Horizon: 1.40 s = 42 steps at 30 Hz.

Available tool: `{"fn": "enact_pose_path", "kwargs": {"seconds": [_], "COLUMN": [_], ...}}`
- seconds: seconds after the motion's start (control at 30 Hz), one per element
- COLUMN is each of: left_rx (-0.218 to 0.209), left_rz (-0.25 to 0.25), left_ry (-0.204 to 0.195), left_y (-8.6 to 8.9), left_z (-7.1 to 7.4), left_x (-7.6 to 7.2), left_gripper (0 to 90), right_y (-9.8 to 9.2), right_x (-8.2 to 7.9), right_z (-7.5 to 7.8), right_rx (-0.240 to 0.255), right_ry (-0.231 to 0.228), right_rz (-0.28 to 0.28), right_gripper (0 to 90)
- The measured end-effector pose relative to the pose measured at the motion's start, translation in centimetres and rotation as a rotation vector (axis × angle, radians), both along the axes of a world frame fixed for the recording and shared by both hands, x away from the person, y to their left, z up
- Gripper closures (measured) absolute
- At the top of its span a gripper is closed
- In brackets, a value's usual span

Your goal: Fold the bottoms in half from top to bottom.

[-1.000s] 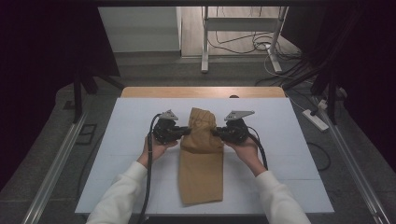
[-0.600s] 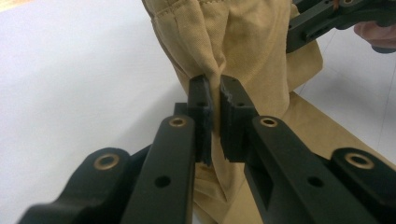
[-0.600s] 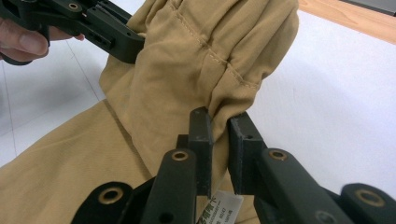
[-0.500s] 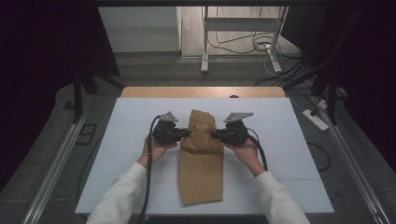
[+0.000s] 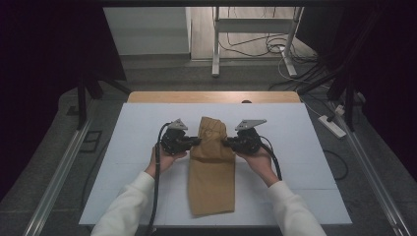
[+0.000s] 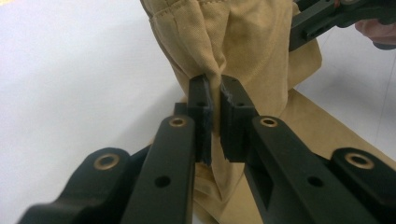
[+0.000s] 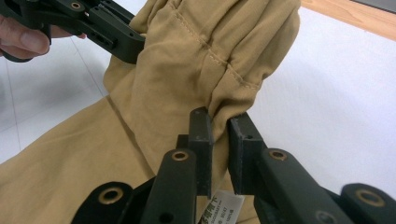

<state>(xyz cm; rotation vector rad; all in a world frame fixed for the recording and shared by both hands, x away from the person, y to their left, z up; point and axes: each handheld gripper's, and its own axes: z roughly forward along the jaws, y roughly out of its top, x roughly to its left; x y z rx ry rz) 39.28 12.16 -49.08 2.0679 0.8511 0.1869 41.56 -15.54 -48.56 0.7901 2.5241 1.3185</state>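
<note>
A tan cloth garment point(image 5: 211, 167) lies lengthwise on the white table top point(image 5: 123, 147), its far end bunched and raised. My left gripper point(image 5: 196, 141) pinches the garment's left edge, jaws shut on a fold of the fabric point(image 6: 215, 79). Opposite it, my right gripper point(image 5: 227, 143) is shut on the right edge, where the cloth point(image 7: 219, 100) is squeezed between the pads above a small white label point(image 7: 219, 210). The two grippers face each other across the bunched end. In the left gripper view the right gripper point(image 6: 299, 35) shows at the top right; the left gripper point(image 7: 135, 44) appears at the top left of the right gripper view.
A wooden strip point(image 5: 211, 97) borders the table's far edge. Metal rails point(image 5: 54, 177) run along both sides. A power strip point(image 5: 333, 126) and cables point(image 5: 255, 49) lie on the floor beyond, near a metal stand point(image 5: 216, 44).
</note>
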Motion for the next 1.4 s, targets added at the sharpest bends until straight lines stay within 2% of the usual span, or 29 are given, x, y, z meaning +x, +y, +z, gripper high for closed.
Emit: {"fn": "enact_pose_path", "kwargs": {"seconds": [0.43, 0.77, 1.0, 1.4], "left_rx": [0.007, 0.000, 0.001, 0.007], "left_rz": [-0.010, -0.017, -0.024, -0.046], "left_ry": [-0.011, -0.012, -0.016, -0.015], "left_y": [0.3, 0.4, 0.4, 0.5], "left_z": [0.0, 0.0, 0.2, -0.1], "left_x": [-2.1, -3.0, -3.7, -4.9], "left_gripper": [83.3, 83.2, 83.2, 82.9], "right_y": [0.3, 0.3, 0.3, 0.0], "right_x": [-1.7, -2.6, -3.5, -4.9], "right_z": [0.1, 0.3, 0.6, 0.4], "right_rx": [-0.019, -0.028, -0.009, -0.023], "right_ry": [-0.019, -0.029, -0.031, -0.030], "right_rz": [0.029, 0.046, 0.063, 0.089], "right_gripper": [80.9, 80.9, 80.9, 80.9]}}
